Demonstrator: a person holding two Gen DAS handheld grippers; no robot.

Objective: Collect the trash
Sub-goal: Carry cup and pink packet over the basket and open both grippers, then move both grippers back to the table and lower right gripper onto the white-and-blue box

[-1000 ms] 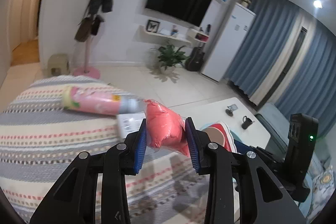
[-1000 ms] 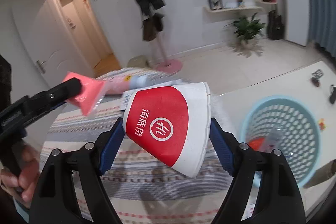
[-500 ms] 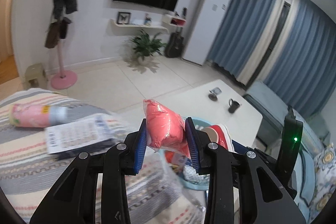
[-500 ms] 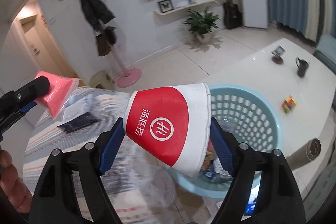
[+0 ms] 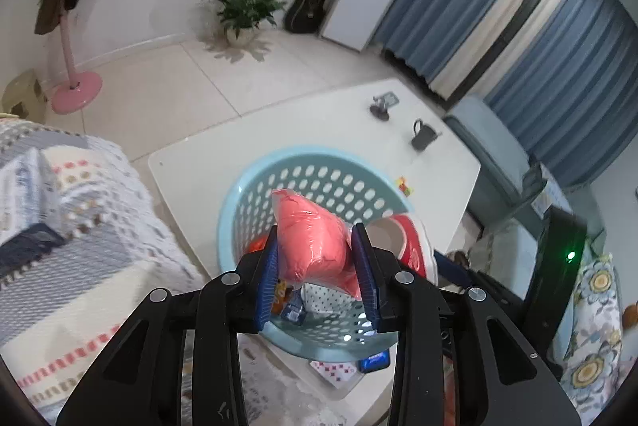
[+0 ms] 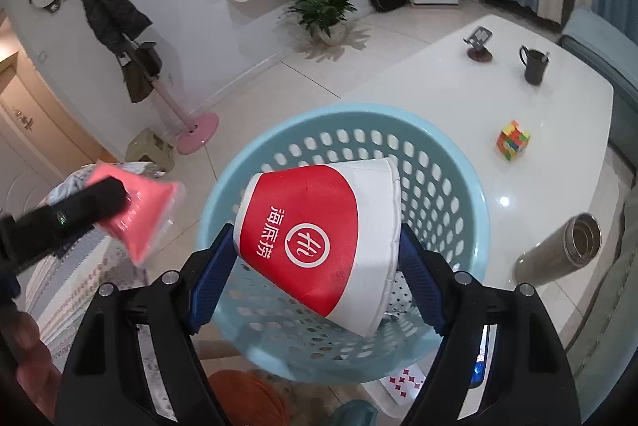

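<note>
My left gripper [image 5: 317, 268] is shut on a pink plastic-wrapped packet [image 5: 313, 242] and hangs over the light blue perforated basket [image 5: 319, 178]. The right wrist view shows that same packet [image 6: 135, 214] at the left, beside the basket [image 6: 450, 162]. My right gripper [image 6: 315, 272] is shut on a red and white paper cup [image 6: 315, 238] lying on its side, directly above the basket's opening. The cup [image 5: 410, 242] also appears at the right of the left wrist view. Some trash lies at the basket's bottom, partly hidden.
The basket stands on a white table [image 6: 558, 99] with a colour cube [image 6: 513, 140], a black mug [image 6: 534, 65], a phone stand [image 6: 480, 45] and a steel flask [image 6: 558, 252]. A striped blanket [image 5: 71, 210] lies at the left. Playing cards [image 5: 333, 368] lie below the basket.
Both grippers swung from over the striped blanket to above the blue basket and tilted downward, each keeping its load. The basket now fills the middle of both views.
</note>
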